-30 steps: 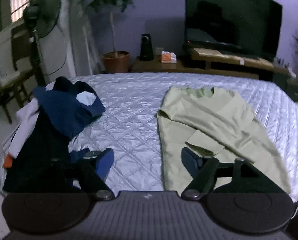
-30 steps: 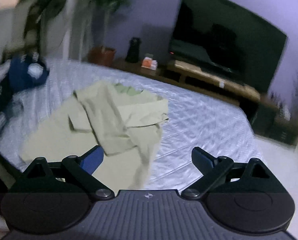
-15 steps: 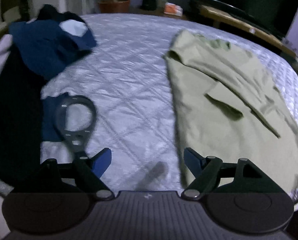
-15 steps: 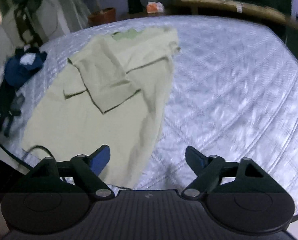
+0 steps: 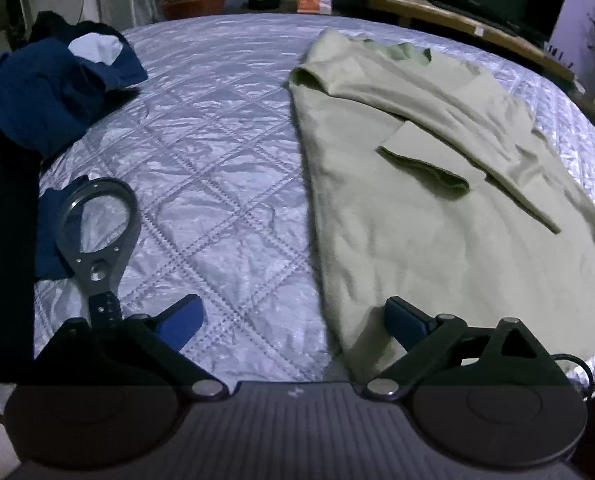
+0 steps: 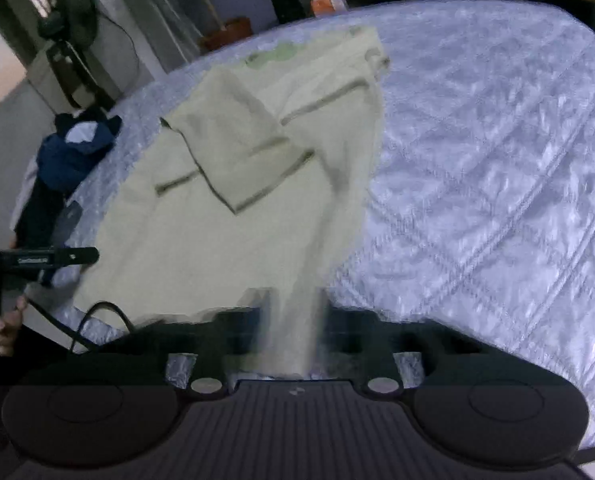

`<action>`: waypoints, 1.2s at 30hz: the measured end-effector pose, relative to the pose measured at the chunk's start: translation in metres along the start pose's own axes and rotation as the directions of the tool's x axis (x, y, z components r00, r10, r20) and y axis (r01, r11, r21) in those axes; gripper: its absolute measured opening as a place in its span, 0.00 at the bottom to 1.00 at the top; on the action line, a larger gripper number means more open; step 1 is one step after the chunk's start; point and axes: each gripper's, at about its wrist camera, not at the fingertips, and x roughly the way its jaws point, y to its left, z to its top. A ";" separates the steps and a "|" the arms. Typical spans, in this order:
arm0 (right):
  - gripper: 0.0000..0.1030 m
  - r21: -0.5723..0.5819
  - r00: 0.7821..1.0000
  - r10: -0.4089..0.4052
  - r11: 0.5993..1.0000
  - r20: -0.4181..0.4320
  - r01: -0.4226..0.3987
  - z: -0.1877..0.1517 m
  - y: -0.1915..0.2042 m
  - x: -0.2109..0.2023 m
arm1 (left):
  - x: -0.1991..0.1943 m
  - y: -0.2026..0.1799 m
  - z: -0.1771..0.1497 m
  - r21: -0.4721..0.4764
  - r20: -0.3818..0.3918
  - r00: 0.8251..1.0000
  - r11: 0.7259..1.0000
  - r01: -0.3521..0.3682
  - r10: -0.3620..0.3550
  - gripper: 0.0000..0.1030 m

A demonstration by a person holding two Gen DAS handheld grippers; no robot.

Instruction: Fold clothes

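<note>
Right gripper [image 6: 291, 336] was closing on the near hem of the pale green cotton shirt [image 6: 233, 216]; left gripper [image 5: 293, 316] was opening, empty, at the same hem.

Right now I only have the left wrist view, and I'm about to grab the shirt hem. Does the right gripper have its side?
Observer: The right gripper is closing, with the near hem of the light green shirt between its jaws.
Operator: Which part of the hem?
Observer: Its right end; the shirt's right edge runs straight down into the gripper.
Operator: Anything near my end?
Observer: A black cable loops over the bed edge beside the hem's left corner.
</note>
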 end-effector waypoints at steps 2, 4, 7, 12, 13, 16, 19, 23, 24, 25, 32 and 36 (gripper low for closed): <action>0.11 0.015 1.000 0.011 1.000 0.006 -0.011 -0.001 -0.002 -0.001 | -0.004 0.004 0.000 -0.027 0.012 1.000 1.000 0.005 -0.004 0.78; 0.08 0.054 0.999 0.030 0.998 0.022 -0.031 -0.002 -0.006 -0.003 | -0.009 0.010 0.000 -0.061 0.026 1.000 0.998 0.014 -0.013 0.63; 0.07 0.098 0.997 0.052 0.994 0.056 -0.057 -0.003 -0.010 -0.010 | -0.014 0.020 -0.001 -0.114 0.037 0.999 0.993 0.040 -0.036 0.33; 0.07 0.103 0.994 0.063 0.992 0.084 -0.072 0.004 -0.008 -0.019 | -0.023 0.023 -0.007 -0.144 0.038 0.995 0.984 0.101 -0.096 0.07; 0.07 0.105 0.995 0.065 0.992 0.080 -0.073 0.006 -0.007 -0.018 | -0.025 0.022 -0.008 -0.147 0.038 0.994 0.983 0.110 -0.106 0.07; 0.07 0.099 0.995 0.076 0.992 0.070 -0.083 0.008 -0.006 -0.016 | -0.022 0.034 -0.008 -0.247 0.030 0.981 0.950 0.192 -0.190 0.16; 0.07 0.098 0.994 0.087 0.991 0.068 -0.094 0.006 -0.004 -0.014 | -0.018 0.046 -0.007 -0.373 0.044 0.957 0.884 0.282 -0.287 0.32; 0.08 0.102 0.993 0.093 0.990 0.071 -0.100 0.006 -0.006 -0.014 | -0.019 0.048 -0.015 -0.456 0.063 0.925 0.814 0.361 -0.375 0.57; 0.08 0.103 0.993 0.094 0.990 0.071 -0.101 0.006 -0.006 -0.014 | -0.017 0.047 -0.016 -0.463 0.068 0.918 0.803 0.376 -0.390 0.67; 0.08 0.105 0.993 0.096 0.989 0.071 -0.103 0.005 -0.007 -0.014 | -0.012 0.045 -0.016 -0.469 0.076 0.913 0.794 0.387 -0.401 0.72; 0.09 0.108 0.992 0.104 0.988 0.072 -0.112 0.006 -0.006 -0.012 | -0.001 0.031 -0.008 -0.448 0.106 0.915 0.803 0.392 -0.388 0.76; 0.10 0.113 0.992 0.102 0.987 0.076 -0.111 0.009 -0.007 -0.010 | 0.010 0.034 -0.012 -0.483 0.036 0.921 0.800 0.356 -0.388 0.04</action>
